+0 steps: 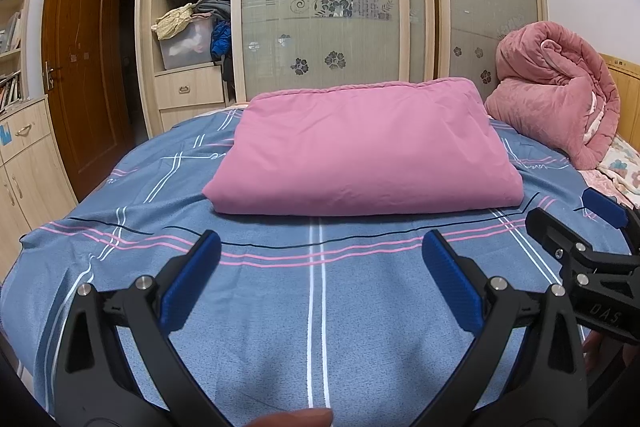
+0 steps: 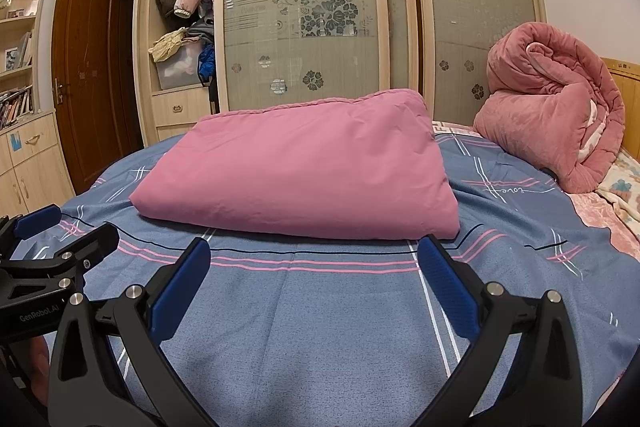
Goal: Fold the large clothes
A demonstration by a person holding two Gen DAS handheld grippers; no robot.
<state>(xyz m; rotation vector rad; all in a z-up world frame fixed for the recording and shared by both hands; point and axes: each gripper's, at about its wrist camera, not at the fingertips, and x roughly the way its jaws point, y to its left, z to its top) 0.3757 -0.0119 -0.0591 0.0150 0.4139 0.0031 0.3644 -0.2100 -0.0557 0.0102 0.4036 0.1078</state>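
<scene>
Pink folded quilt (image 1: 362, 151) sits mid-bed on the blue plaid sheet (image 1: 320, 307), beyond both tools, not touched by either. Left gripper (image 1: 320, 267) spread wide, empty, hovering over the sheet just short of the quilt's near fold edge; right gripper (image 2: 314, 273) same, spread and holding nothing, near the quilt's near right corner. Handling guess: thick padded fabric, soft and bulky, light for its size but floppy, so layers will slide and splay if pinched at one point. Smooth cotton-like shell, probably a bit slippery against the pads. Best hold looks like the two near corners of the quilt, one tool each, biting through all layers at the fold edge rather than the top skin only. View differences: left wrist camera shows the quilt's near left corner clear of occlusion and the right tool at frame edge right of the quilt; right wrist camera shows the quilt's right side stack thickness and the left tool left of the quilt. Rolled pink blanket (image 2: 556, 107) lies right of the quilt, apart from it.
</scene>
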